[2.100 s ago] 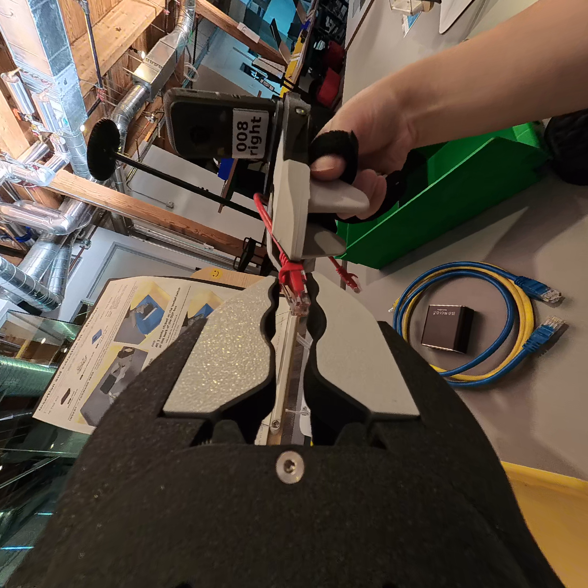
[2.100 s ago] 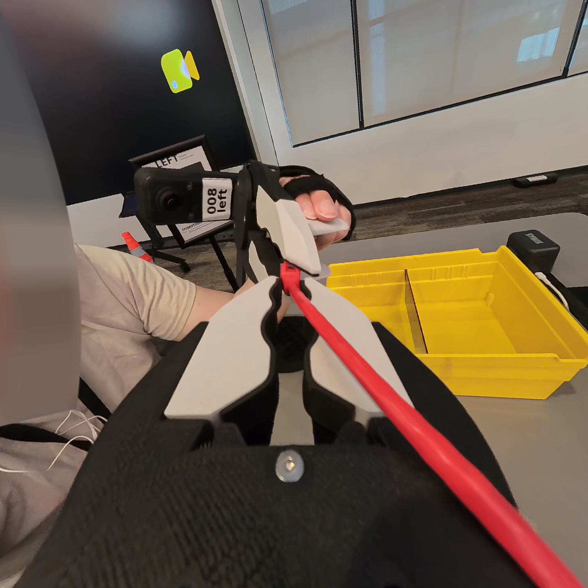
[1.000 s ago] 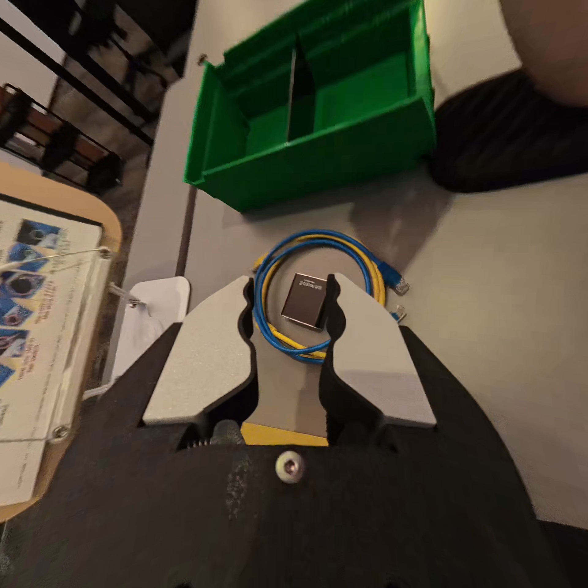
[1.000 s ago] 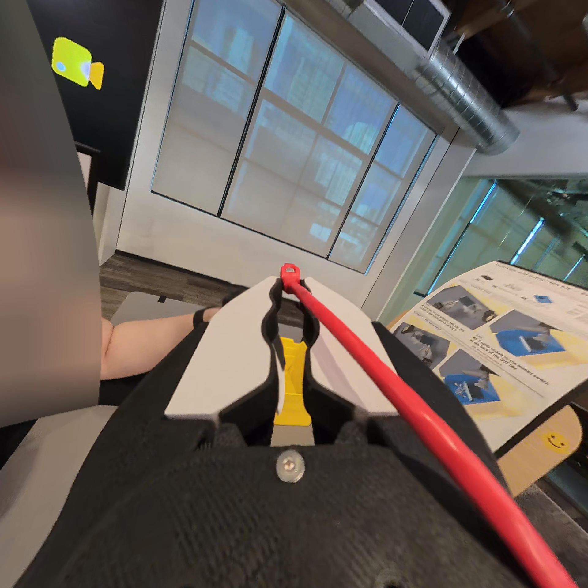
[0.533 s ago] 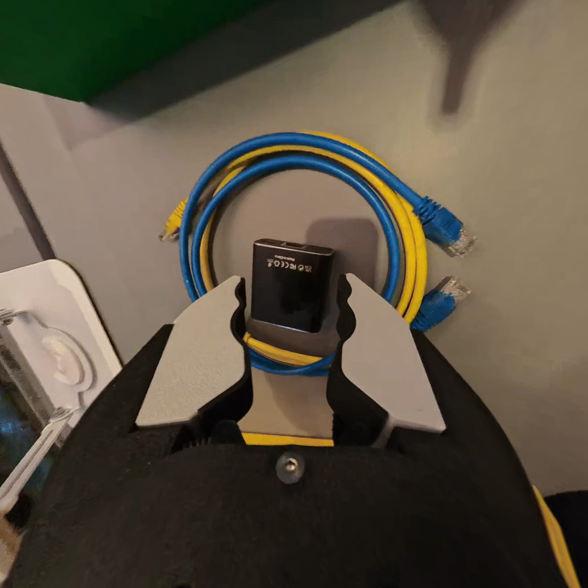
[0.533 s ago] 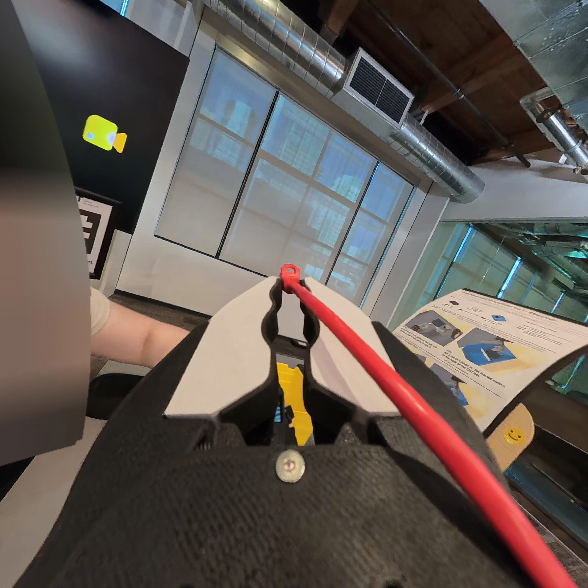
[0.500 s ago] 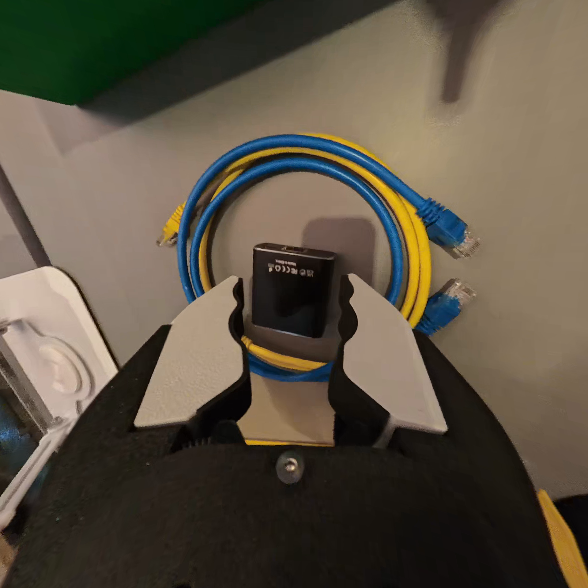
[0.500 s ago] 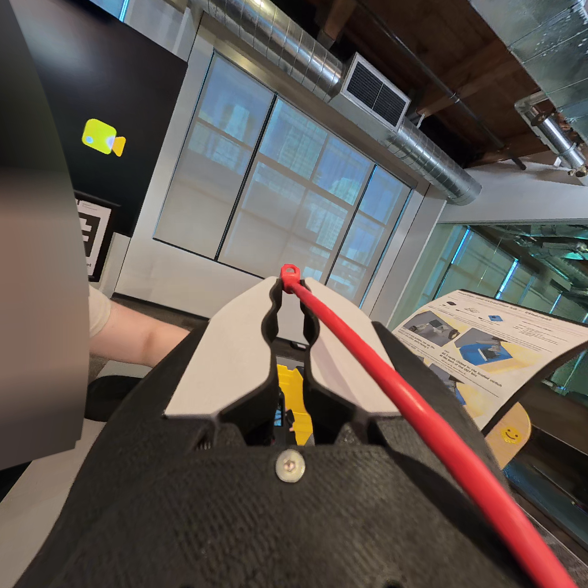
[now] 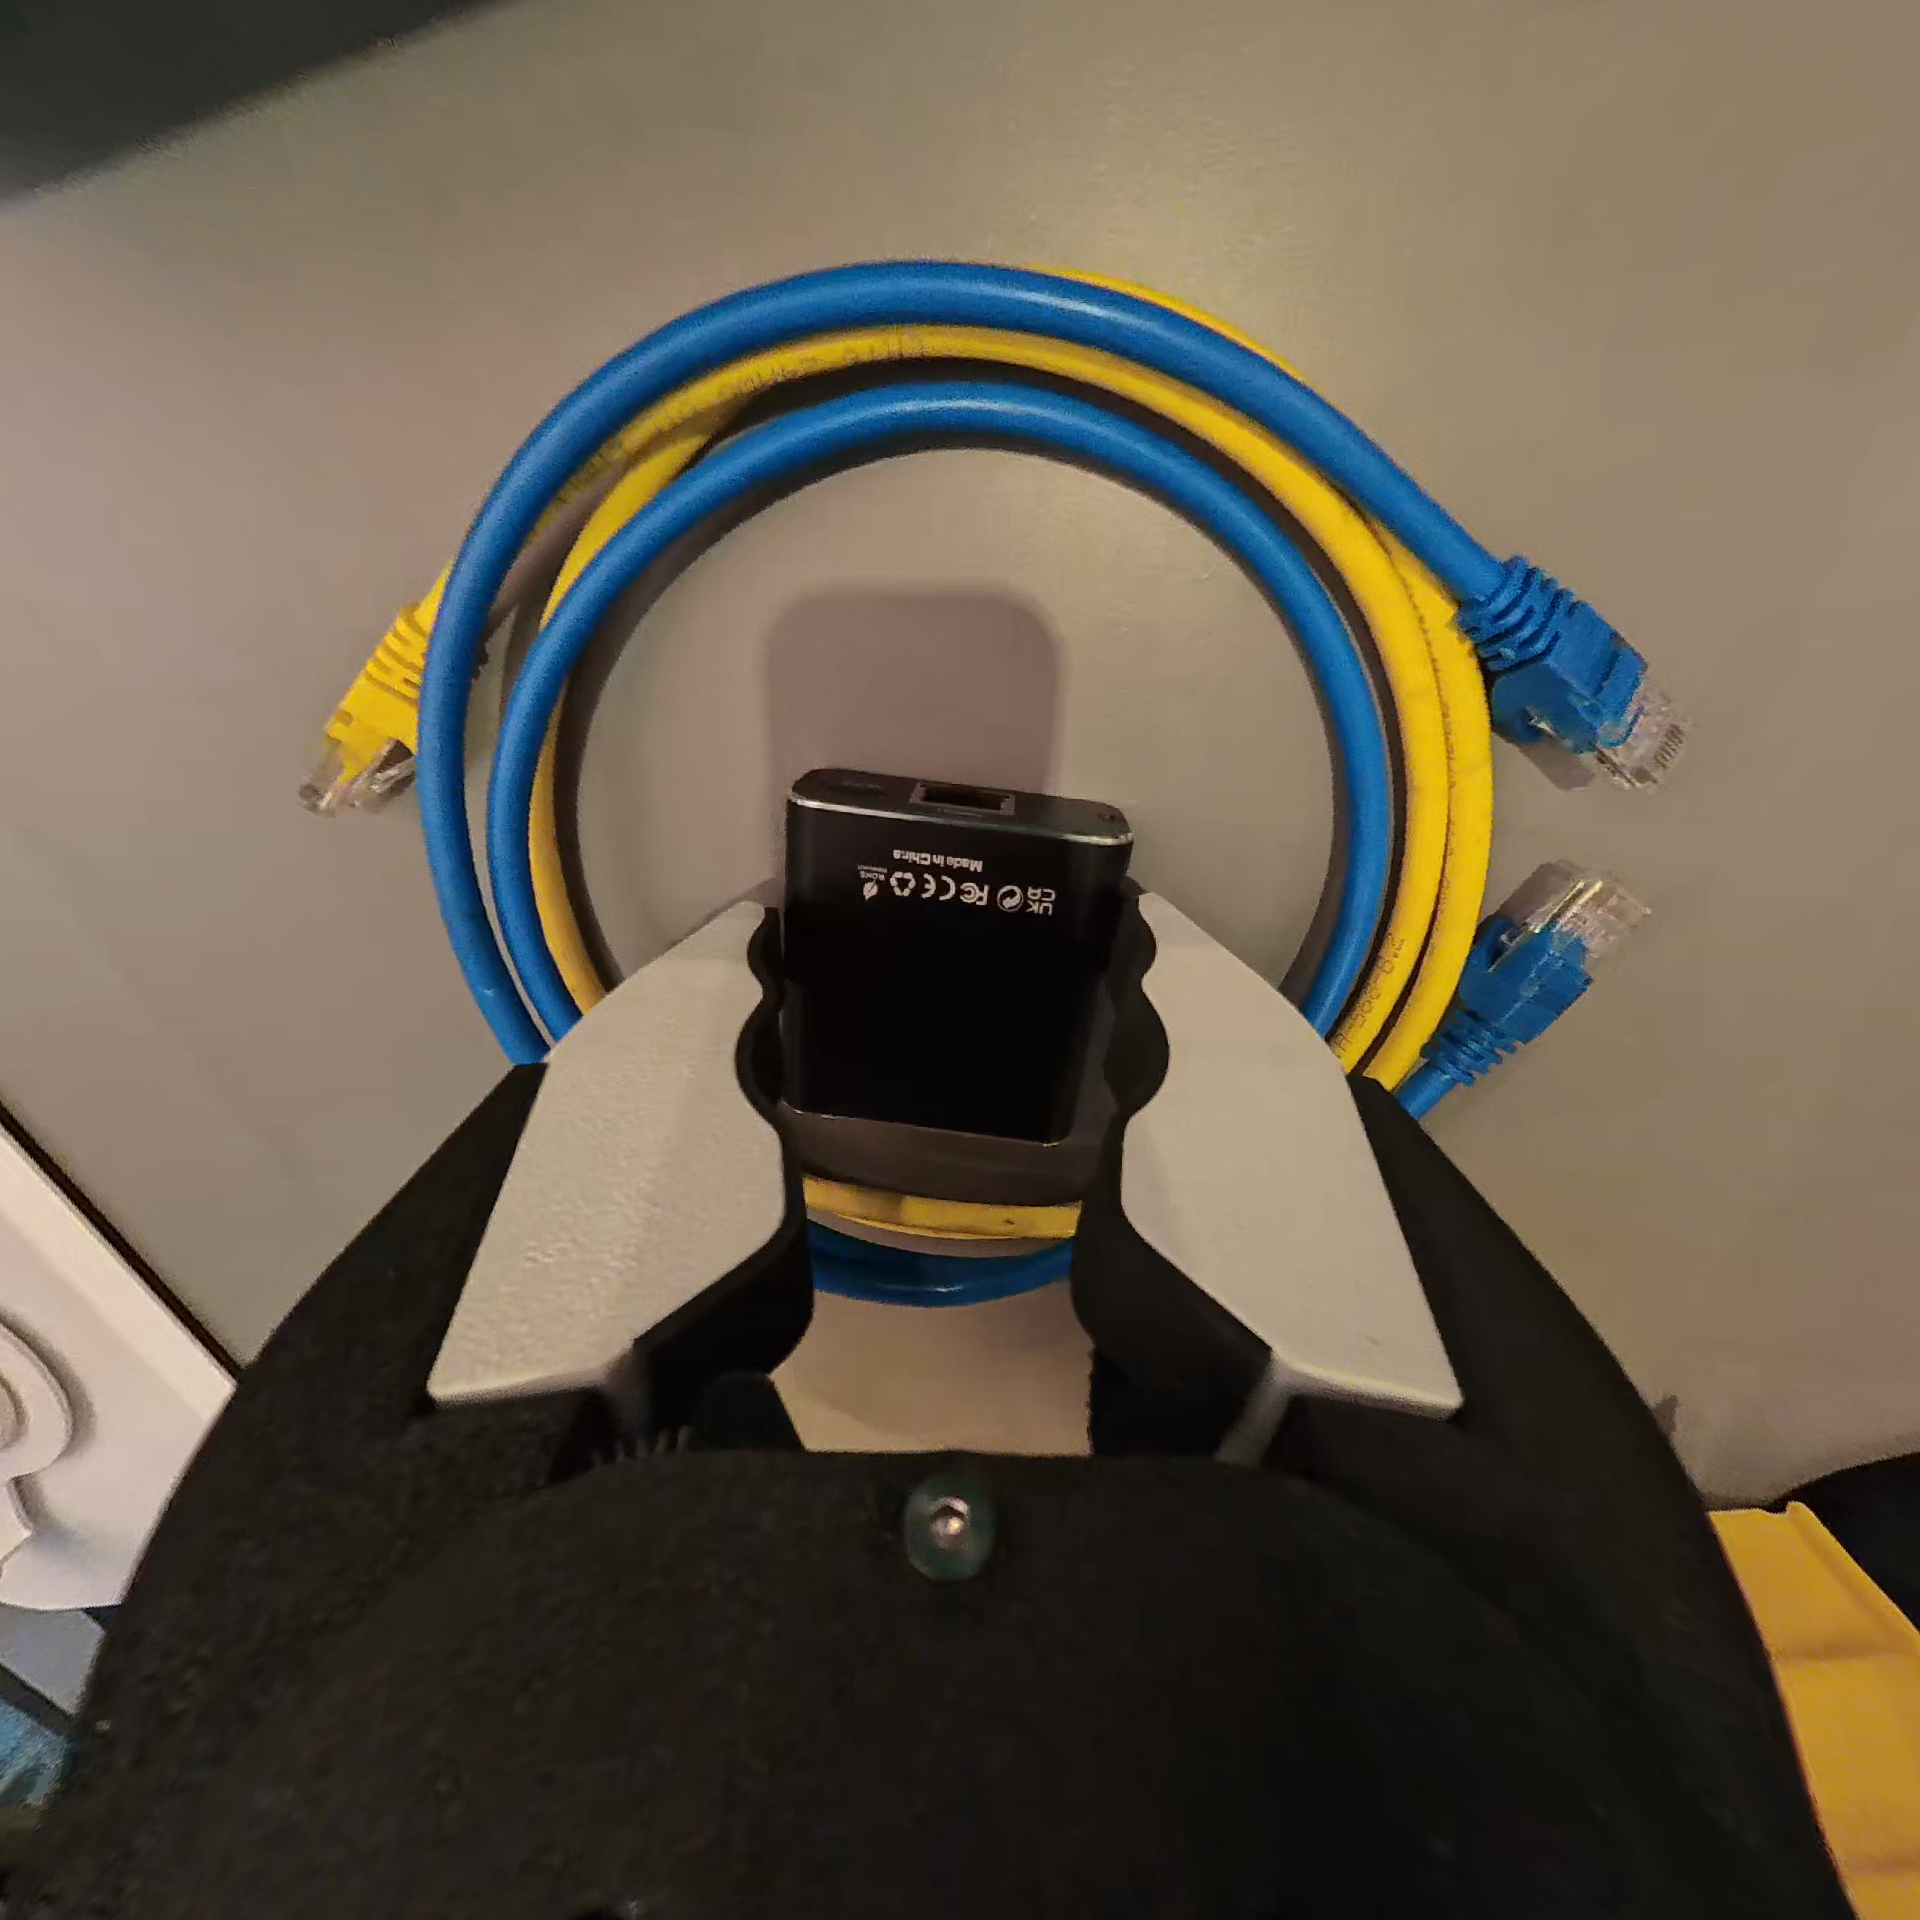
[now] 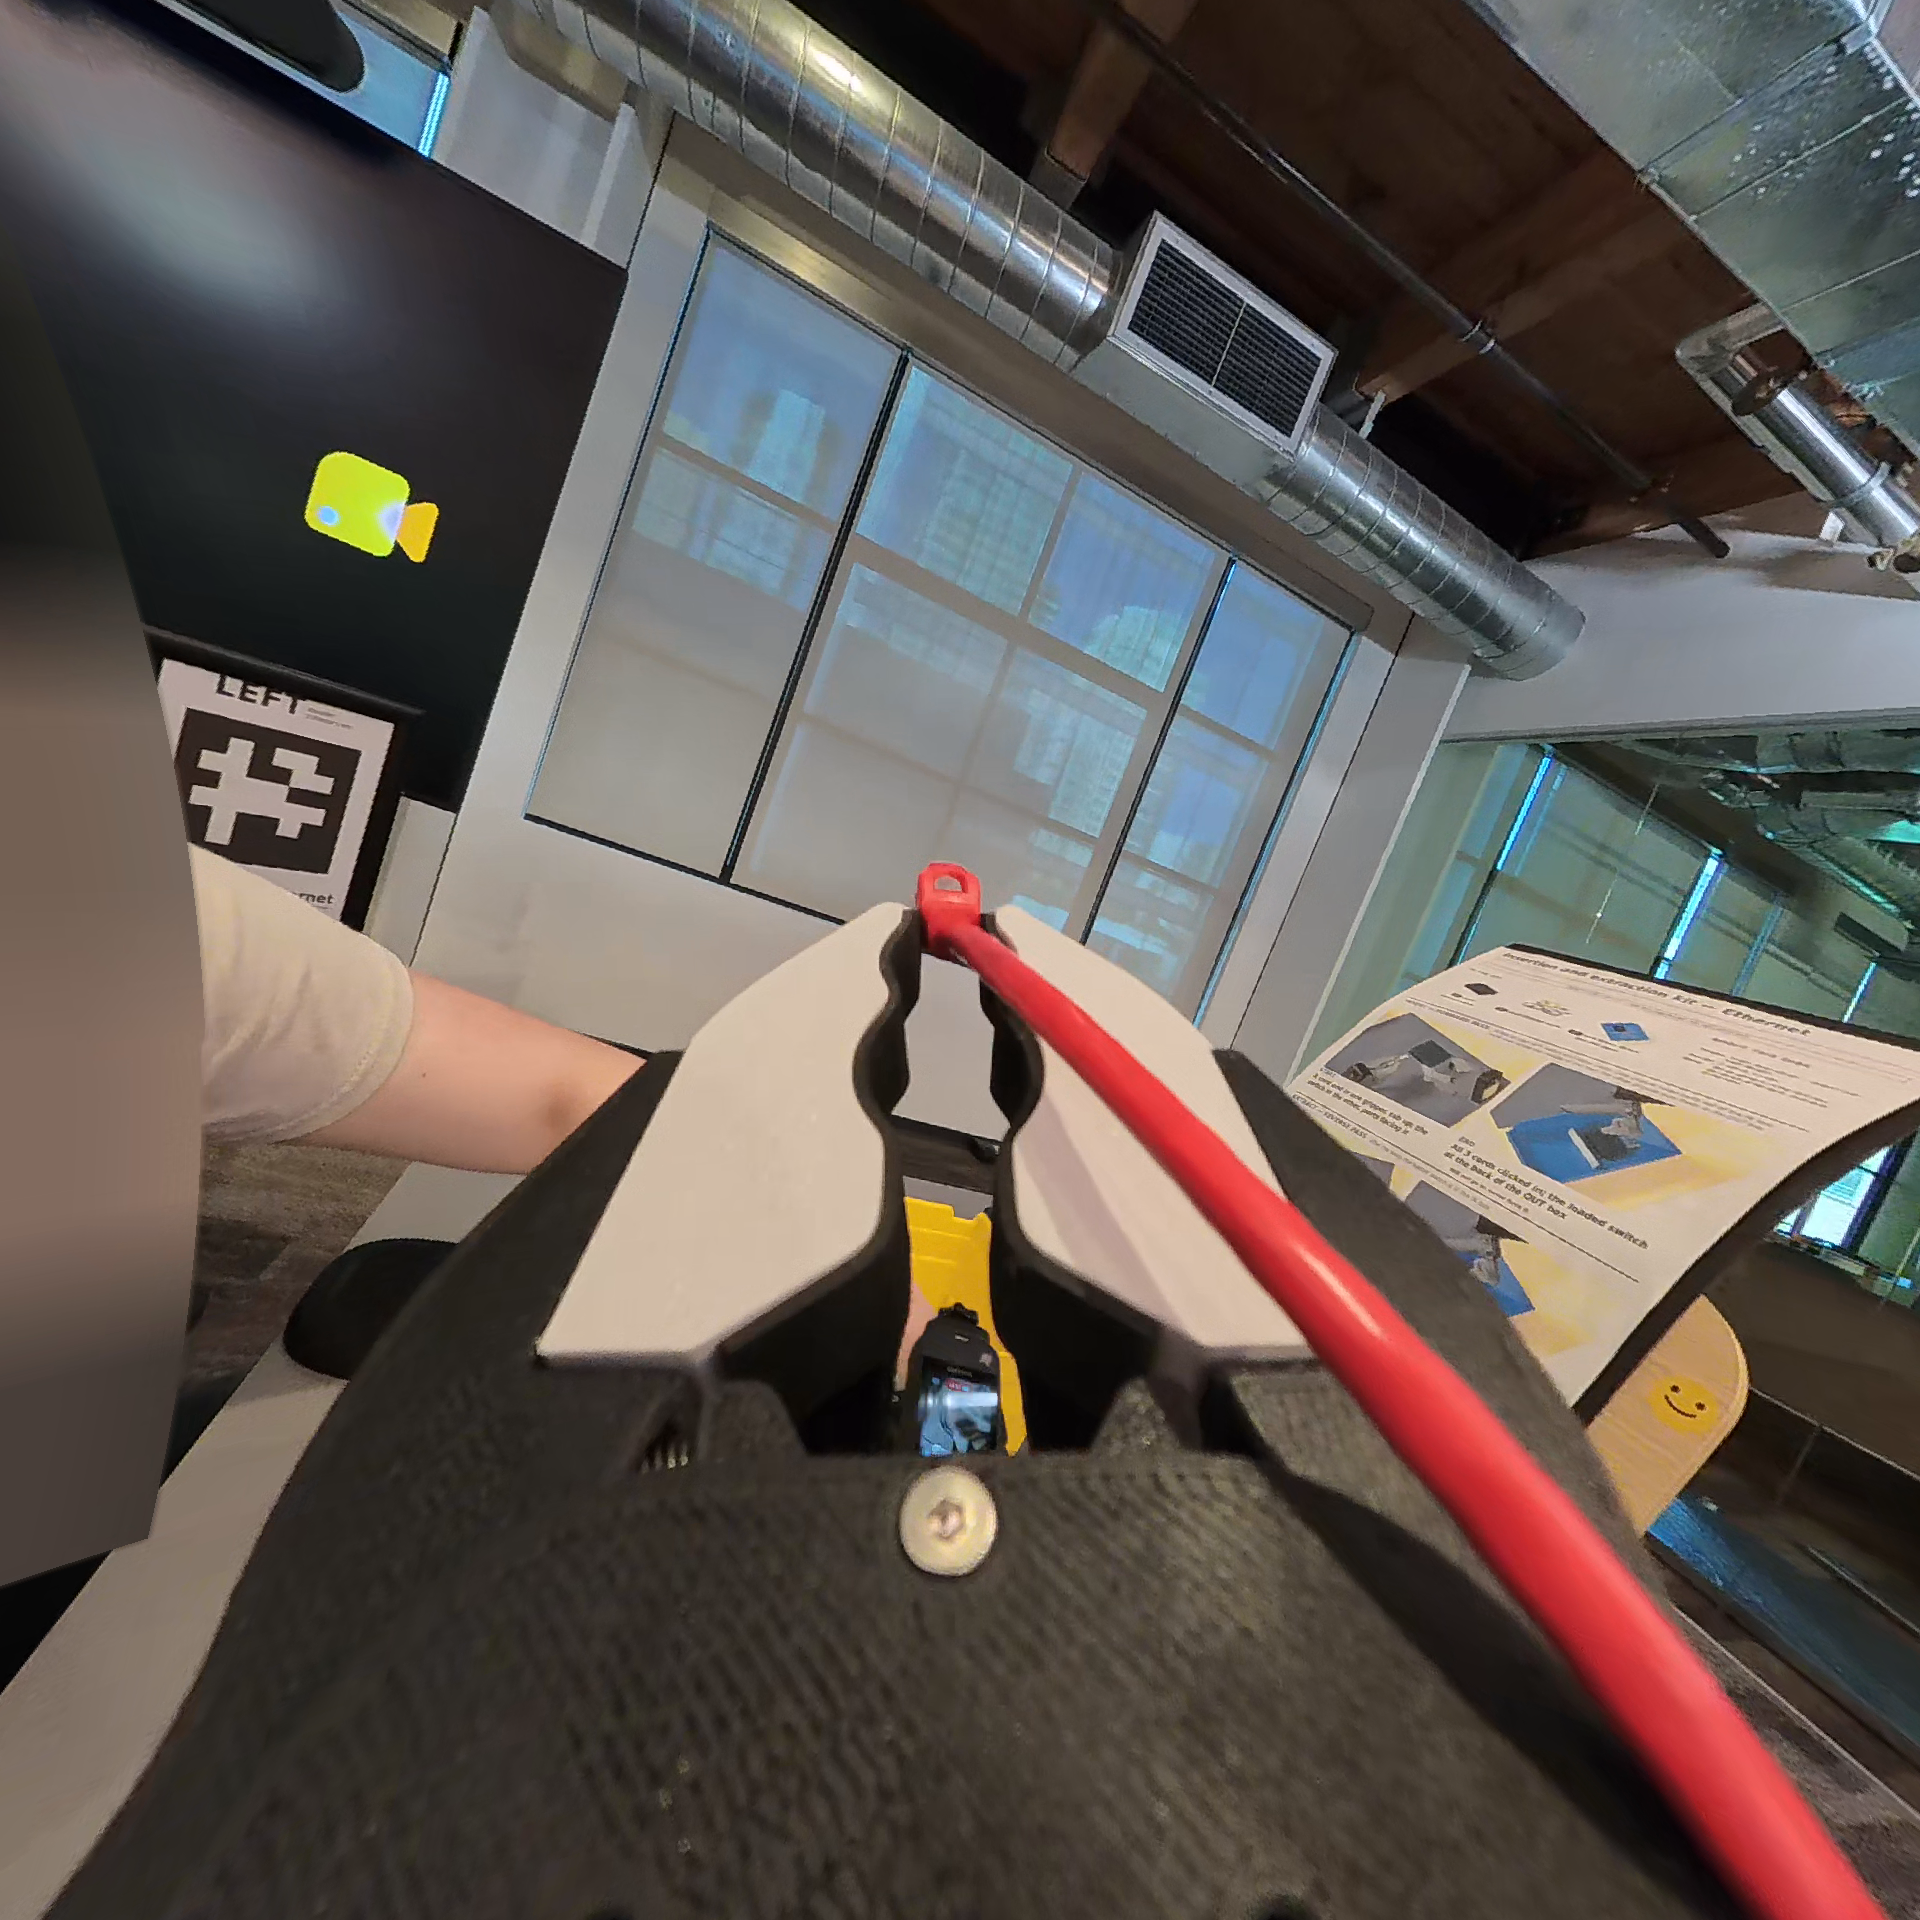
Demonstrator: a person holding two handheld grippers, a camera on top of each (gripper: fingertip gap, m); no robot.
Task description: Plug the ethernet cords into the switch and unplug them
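Note:
In the left wrist view the small black switch point(image 9: 951, 987) sits between the fingers of my left gripper point(image 9: 945, 914), which press on its two sides; its port end faces away from me. A coiled blue cord point(image 9: 935, 312) and a yellow cord point(image 9: 1039, 364) ring it on the grey table point(image 9: 312, 364). Both blue plugs point(image 9: 1558, 675) lie at the right and a yellow plug point(image 9: 374, 717) at the left. My right gripper point(image 10: 948, 920) is shut on the plug end of a red cord point(image 10: 1351, 1330), held up in the air and pointing at the windows.
A yellow bin's corner point(image 9: 1818, 1662) is at lower right and a white stand base point(image 9: 83, 1403) at lower left in the left wrist view. In the right wrist view a curved instruction board point(image 10: 1558, 1122) stands at the right, a person's arm point(image 10: 468, 1081) reaches in from the left, and the yellow bin point(image 10: 951, 1257) shows between the jaws. The tips of one gripper are about 45 centimetres away from the tips of the other. It is some 25 centimetres from my left tips to the white stand base point(image 9: 83, 1403).
My left gripper let go of the red plug, swung down to the table and closed around the switch. My right gripper kept the red cord and tilted upward.

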